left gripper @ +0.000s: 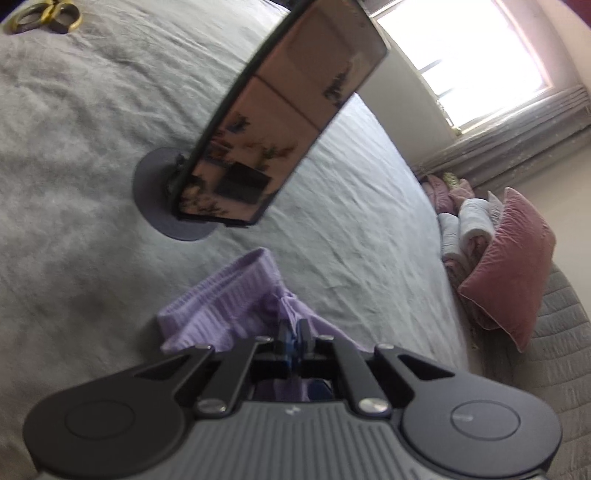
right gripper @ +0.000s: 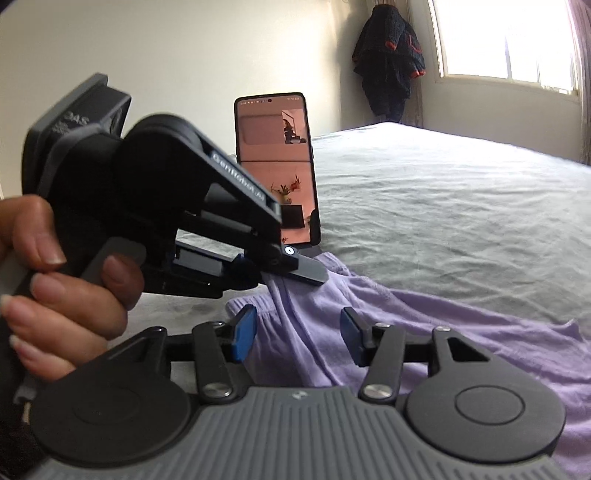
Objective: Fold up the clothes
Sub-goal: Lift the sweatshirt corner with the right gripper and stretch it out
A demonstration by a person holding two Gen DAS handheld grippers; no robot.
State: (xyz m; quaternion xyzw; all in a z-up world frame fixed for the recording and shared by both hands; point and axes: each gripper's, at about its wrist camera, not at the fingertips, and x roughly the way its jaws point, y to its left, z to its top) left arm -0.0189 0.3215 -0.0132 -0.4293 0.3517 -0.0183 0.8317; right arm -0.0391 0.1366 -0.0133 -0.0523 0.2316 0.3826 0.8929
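Note:
A lilac garment [right gripper: 424, 325] with a ribbed waistband [left gripper: 218, 299] lies on the grey bed cover. My left gripper [left gripper: 294, 332] is shut on a fold of the lilac garment near its waistband and lifts it a little. In the right wrist view the left gripper [right gripper: 295, 269] shows from the side, pinching the cloth, with the person's hand [right gripper: 55, 280] on its handle. My right gripper [right gripper: 297, 334] is open and empty, its blue pads [right gripper: 245, 332] apart just above the garment.
A phone on a round stand [left gripper: 266, 122] stands upright on the bed [left gripper: 74, 147] just beyond the garment; it also shows in the right wrist view [right gripper: 275, 170]. Rings [left gripper: 48, 16] lie at the far corner. Pink pillows and folded towels [left gripper: 491, 251] sit beside the bed.

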